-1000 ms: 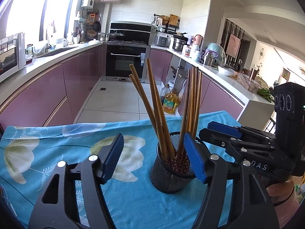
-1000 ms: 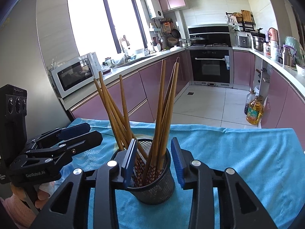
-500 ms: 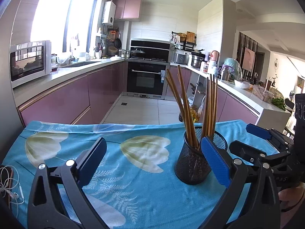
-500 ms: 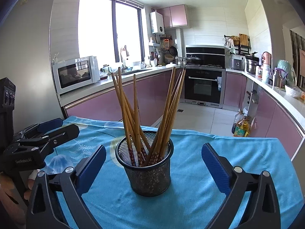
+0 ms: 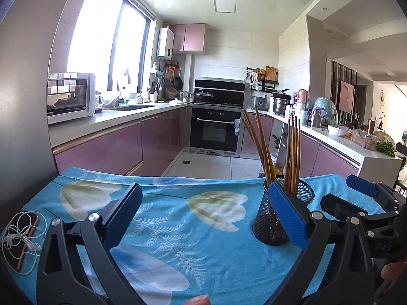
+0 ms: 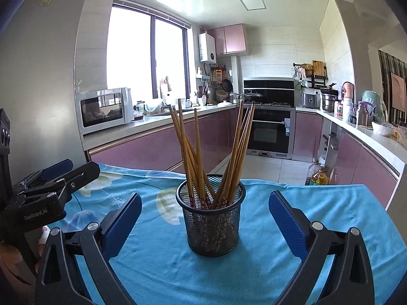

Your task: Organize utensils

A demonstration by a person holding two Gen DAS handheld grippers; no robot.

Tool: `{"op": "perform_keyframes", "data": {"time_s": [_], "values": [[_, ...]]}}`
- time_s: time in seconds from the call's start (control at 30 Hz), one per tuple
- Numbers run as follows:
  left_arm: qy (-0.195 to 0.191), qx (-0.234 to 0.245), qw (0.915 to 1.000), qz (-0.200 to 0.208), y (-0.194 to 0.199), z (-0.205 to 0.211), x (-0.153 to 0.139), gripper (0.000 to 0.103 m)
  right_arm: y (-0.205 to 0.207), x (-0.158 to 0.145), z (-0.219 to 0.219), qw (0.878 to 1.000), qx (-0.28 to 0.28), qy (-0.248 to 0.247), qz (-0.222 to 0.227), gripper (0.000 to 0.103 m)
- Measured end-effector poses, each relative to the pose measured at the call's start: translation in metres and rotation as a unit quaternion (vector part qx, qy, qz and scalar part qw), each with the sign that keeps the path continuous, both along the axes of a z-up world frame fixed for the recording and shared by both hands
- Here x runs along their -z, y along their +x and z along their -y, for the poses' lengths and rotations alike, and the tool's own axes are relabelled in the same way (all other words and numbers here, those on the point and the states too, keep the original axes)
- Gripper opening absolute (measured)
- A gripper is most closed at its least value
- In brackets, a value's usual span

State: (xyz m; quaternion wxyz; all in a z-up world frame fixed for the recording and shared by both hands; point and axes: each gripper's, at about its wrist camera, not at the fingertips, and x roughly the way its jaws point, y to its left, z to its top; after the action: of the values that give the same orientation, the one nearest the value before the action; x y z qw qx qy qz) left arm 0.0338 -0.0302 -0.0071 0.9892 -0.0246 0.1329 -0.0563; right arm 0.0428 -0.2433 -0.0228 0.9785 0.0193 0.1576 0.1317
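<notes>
Nearest in the right wrist view, the right gripper point(image 6: 205, 222) has its two blue-padded fingers point(image 6: 121, 222) spread as wide as they go, with nothing between the pads. The left gripper point(image 5: 203, 219) stands just as wide in its own view and is empty too; its right pad overlaps the holder in that picture, but whether it touches the mesh cannot be told.

Just beyond the right gripper's pads, centred in the gap, the round black wire-mesh holder point(image 6: 211, 218) stands upright on the blue cloth printed with pale tulips point(image 6: 318, 203). The long brown wooden chopsticks point(image 6: 201, 157) all stand in it, fanned into two leaning bunches, one to each side. No loose chopstick shows on the cloth, so the sorting looks finished, or nearly so.

The step in hand seems to be a clean release and retreat. To do it well, keep both sets of fingers wide and draw them straight back, clear of the holder's rim and the leaning tips; a sideways brush could tip the light holder over. At the left edge of the cloth lie a phone with a tangle of white earphone cable point(image 5: 21, 239), well apart from the holder and best avoided.
</notes>
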Motion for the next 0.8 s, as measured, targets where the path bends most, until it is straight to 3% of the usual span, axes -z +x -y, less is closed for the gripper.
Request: {"op": "perform_keyframes", "data": {"time_s": [0.27, 0.8], "values": [[0.001, -0.01, 0.9999, 0.013, -0.019, -0.002, 0.002, 0.097, -0.018, -0.002, -0.003, 0.999, 0.023, 0.004, 0.042, 0.097], [-0.001, -0.028, 0.9993, 0.024, -0.022, -0.003, 0.005, 0.097, -0.025, 0.001, -0.005, 0.997, 0.042, 0.007, 0.062, 0.097]]}}
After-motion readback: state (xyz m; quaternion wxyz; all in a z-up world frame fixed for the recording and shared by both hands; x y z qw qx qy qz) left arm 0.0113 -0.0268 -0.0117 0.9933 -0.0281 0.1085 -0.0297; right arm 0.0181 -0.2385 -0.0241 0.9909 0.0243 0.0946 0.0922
